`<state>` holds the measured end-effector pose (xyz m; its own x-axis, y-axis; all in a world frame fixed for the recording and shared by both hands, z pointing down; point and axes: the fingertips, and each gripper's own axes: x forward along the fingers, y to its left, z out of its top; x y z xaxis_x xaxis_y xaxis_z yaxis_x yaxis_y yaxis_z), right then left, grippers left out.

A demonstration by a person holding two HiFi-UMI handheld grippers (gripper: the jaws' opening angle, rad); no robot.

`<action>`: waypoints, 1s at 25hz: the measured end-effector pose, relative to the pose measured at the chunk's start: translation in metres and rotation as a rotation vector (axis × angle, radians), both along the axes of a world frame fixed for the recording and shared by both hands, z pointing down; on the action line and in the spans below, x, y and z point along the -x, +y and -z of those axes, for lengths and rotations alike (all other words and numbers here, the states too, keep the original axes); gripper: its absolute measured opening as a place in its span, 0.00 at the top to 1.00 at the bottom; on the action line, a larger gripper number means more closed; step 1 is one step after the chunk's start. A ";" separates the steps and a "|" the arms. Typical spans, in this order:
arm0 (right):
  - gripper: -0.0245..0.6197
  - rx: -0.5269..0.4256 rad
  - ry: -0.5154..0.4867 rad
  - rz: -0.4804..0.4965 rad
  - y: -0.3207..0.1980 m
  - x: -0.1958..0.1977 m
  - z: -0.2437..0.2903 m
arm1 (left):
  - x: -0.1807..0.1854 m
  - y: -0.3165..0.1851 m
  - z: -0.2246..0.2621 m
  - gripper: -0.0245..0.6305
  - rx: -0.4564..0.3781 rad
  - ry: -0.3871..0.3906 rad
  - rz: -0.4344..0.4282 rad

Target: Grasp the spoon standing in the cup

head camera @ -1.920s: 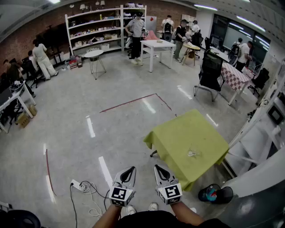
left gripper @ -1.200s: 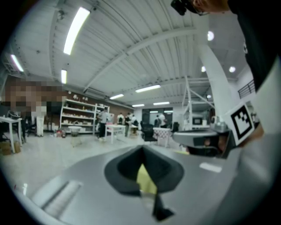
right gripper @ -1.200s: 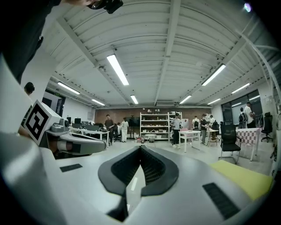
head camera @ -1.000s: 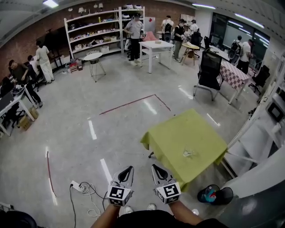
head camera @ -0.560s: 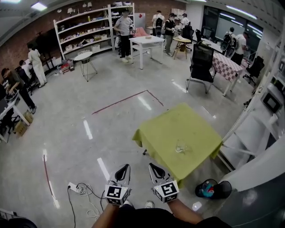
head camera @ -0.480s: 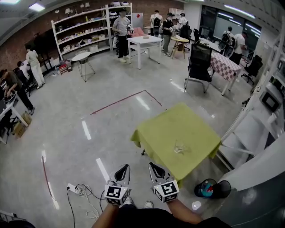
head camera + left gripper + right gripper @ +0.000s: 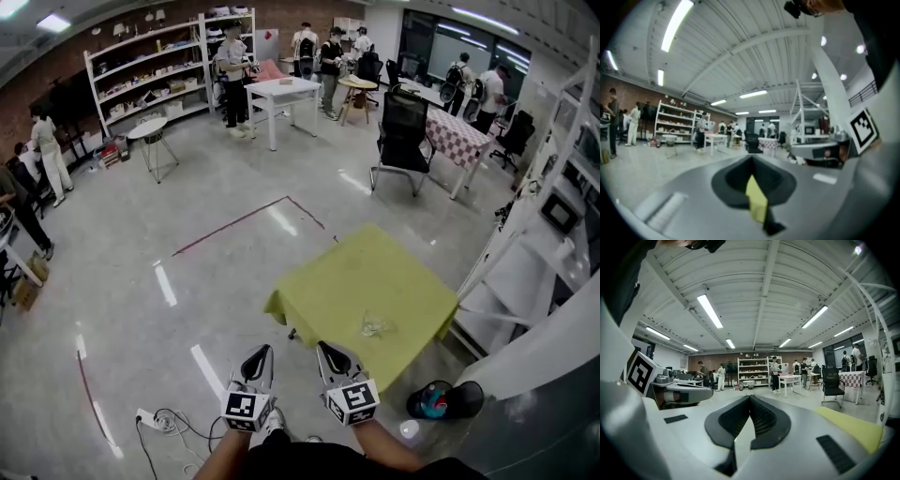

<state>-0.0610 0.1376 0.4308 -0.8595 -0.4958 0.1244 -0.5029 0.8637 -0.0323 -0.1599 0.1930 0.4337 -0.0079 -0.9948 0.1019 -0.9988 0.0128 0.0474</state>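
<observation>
A small clear cup [image 7: 372, 327] with a thin spoon in it stands on the yellow-green table [image 7: 375, 277], near its front right part; it is too small to make out in detail. Both grippers are held low in front of me, short of the table's near corner and apart from the cup. My left gripper [image 7: 263, 352] is shut with nothing in it, its jaw tips meeting [image 7: 751, 158]. My right gripper [image 7: 326, 350] is shut and empty as well [image 7: 750, 397]. A strip of the yellow table [image 7: 855, 427] shows at the right in the right gripper view.
A white shelf frame [image 7: 525, 272] stands right of the table, a dark round object [image 7: 441, 401] on the floor by it. A power strip with cables [image 7: 155, 419] lies at my left. Farther off are a black chair [image 7: 403, 127], a white table [image 7: 286, 89], shelves [image 7: 155, 70] and several people.
The whole scene has shifted left and down in the head view. The table and cup now lie closer to my grippers. Both grippers keep the same pose and stay shut.
</observation>
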 end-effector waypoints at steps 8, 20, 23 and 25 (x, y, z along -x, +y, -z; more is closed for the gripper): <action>0.95 -0.005 -0.005 -0.061 -0.036 0.037 0.003 | 0.036 -0.039 0.009 0.95 -0.005 0.032 -0.077; 0.95 -0.036 0.036 -0.184 -0.066 0.055 0.001 | 0.055 -0.073 0.016 0.95 -0.077 0.004 -0.222; 0.95 -0.045 0.035 -0.209 -0.071 0.055 0.000 | 0.053 -0.081 0.011 0.95 -0.081 0.005 -0.261; 0.95 -0.043 0.036 -0.220 -0.071 0.056 0.001 | 0.051 -0.084 0.009 0.95 -0.075 0.015 -0.284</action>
<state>-0.1173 0.0667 0.4293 -0.7252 -0.6766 0.1276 -0.6799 0.7330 0.0230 -0.2113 0.1094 0.4243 0.2726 -0.9618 0.0265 -0.9612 -0.2710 0.0521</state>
